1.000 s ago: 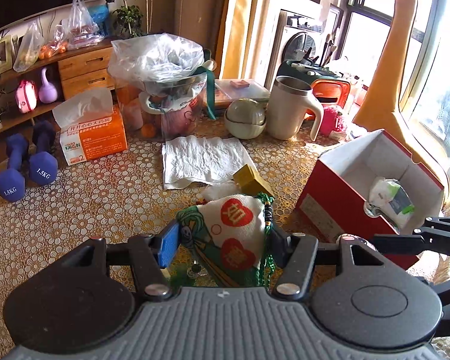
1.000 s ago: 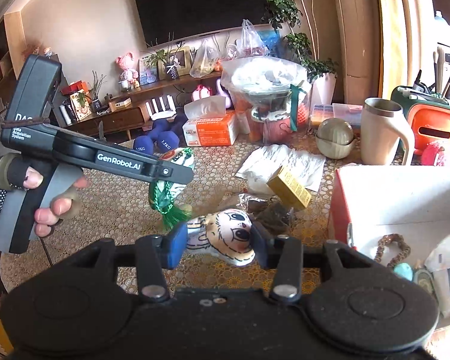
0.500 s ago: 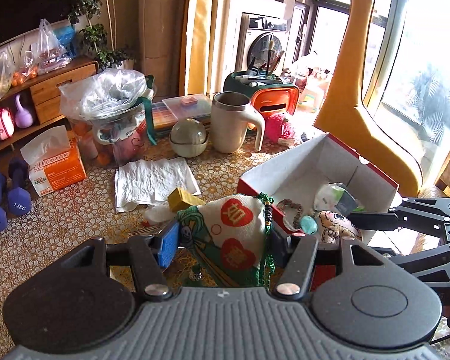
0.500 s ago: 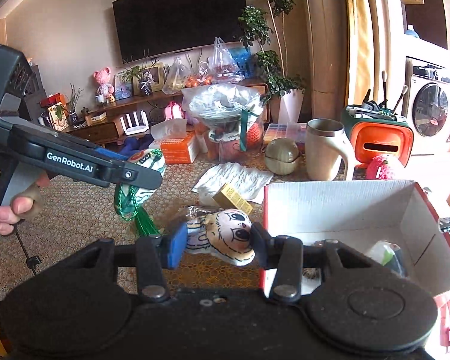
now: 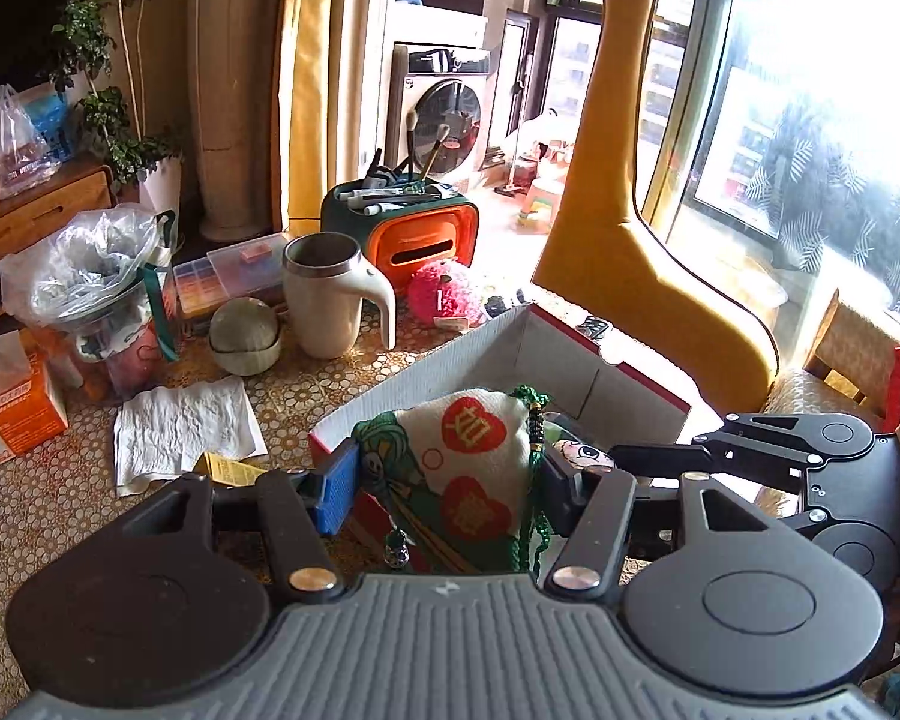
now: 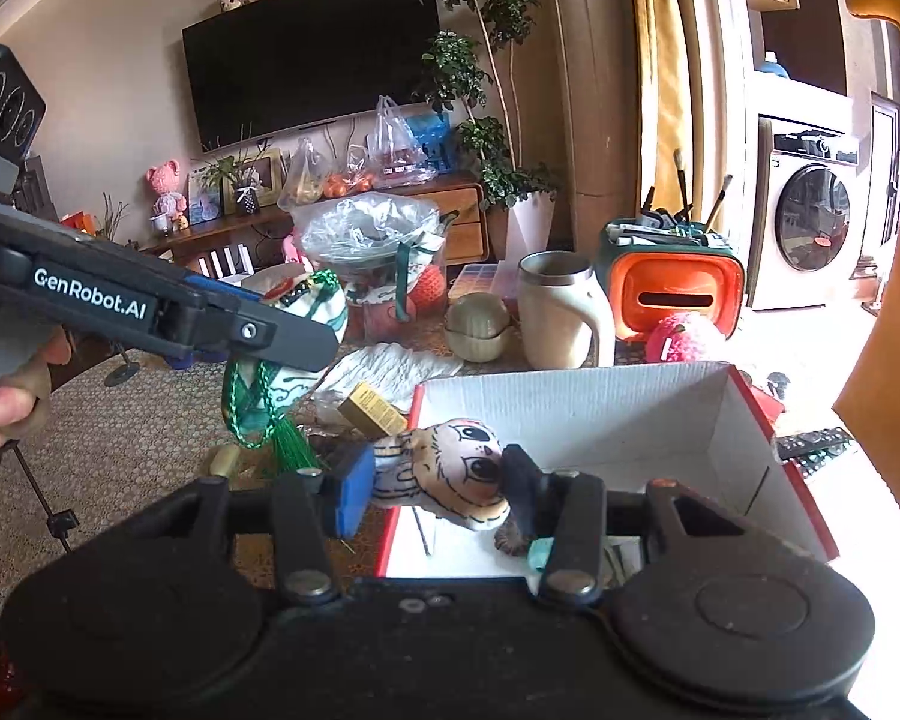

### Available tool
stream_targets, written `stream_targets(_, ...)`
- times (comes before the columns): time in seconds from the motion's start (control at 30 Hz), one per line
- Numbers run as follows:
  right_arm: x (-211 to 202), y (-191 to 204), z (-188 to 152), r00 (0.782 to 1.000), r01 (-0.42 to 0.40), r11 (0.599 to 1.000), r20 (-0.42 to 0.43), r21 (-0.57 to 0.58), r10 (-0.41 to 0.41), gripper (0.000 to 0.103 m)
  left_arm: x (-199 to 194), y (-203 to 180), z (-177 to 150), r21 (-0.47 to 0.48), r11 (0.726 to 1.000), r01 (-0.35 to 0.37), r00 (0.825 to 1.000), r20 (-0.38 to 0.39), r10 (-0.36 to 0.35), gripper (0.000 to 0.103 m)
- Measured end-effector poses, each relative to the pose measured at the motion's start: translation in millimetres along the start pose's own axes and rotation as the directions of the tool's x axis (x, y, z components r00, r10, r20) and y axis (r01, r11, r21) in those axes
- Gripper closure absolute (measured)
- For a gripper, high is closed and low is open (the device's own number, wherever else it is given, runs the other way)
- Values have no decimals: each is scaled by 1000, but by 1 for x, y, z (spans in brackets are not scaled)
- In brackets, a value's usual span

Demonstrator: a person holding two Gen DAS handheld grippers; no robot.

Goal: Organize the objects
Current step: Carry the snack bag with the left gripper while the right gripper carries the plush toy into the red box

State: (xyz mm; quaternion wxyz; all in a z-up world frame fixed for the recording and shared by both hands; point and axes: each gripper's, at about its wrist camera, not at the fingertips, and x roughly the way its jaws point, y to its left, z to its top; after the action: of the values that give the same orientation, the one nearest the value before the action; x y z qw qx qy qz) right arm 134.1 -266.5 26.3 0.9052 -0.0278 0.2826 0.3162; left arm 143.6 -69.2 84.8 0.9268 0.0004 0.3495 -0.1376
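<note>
My left gripper is shut on a white and green cloth pouch with red hearts and a green cord, held above the near left corner of the red cardboard box. The pouch also shows in the right wrist view, left of the box. My right gripper is shut on a small tiger plush, held over the box's left edge. The plush peeks out in the left wrist view.
On the patterned tabletop are a yellow small box, a paper towel, a beige mug, a round bowl, an orange tissue box, a bagged container, an orange case and a pink plush. A yellow giraffe figure stands behind the box.
Both grippers have moved right toward the box with their loads. The pouch and the tiger plush now hang over the box's near edge.
</note>
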Motion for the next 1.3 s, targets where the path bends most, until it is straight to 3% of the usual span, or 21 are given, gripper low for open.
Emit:
stream_targets(0.37, 14, -58, -10, 996, 87, 995, -37, 39, -86, 58, 53, -38, 32, 46, 999, -15, 1000, 10, 14, 43)
stream_targets(0.6, 45, -76, -22, 990, 105, 994, -101, 30, -102, 58, 112, -37, 28, 46, 997, -54, 995, -87, 58, 43)
stream_targets(1.03, 94, -84, -36, 972, 74, 997, -221, -33, -79, 58, 208, -30, 4, 85, 990, -110, 958, -257, 129, 43)
stream_targets(1.3, 114, -86, -42, 946, 85, 993, -306, -77, -105, 58, 245, -34, -5, 135, 984, -115, 932, -329, 153, 43)
